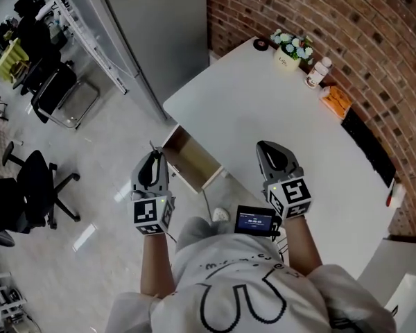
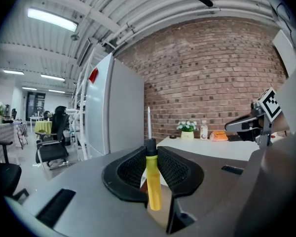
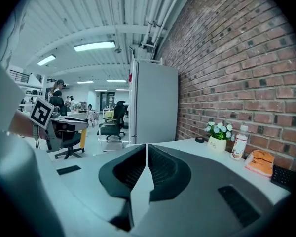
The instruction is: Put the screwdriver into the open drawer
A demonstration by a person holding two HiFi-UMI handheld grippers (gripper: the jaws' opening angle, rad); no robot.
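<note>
A screwdriver (image 2: 153,181) with a yellow handle and a thin steel shaft stands upright between the jaws of my left gripper (image 2: 151,149), which is shut on it. In the head view the left gripper (image 1: 152,159) hovers over the floor just left of the open drawer (image 1: 191,159), a wooden box pulled out from under the white table (image 1: 263,103); the tool itself is too thin to make out there. My right gripper (image 1: 265,148) sits above the table's near edge, to the right of the drawer. Its jaws (image 3: 146,149) are closed together with nothing between them.
At the table's far end by the brick wall stand a flower pot (image 1: 289,53), a bottle (image 1: 319,71), an orange packet (image 1: 336,100) and a black tape roll (image 1: 261,44). A black keyboard (image 1: 369,146) lies along the wall. Office chairs (image 1: 36,180) and a grey cabinet (image 1: 159,33) are to the left.
</note>
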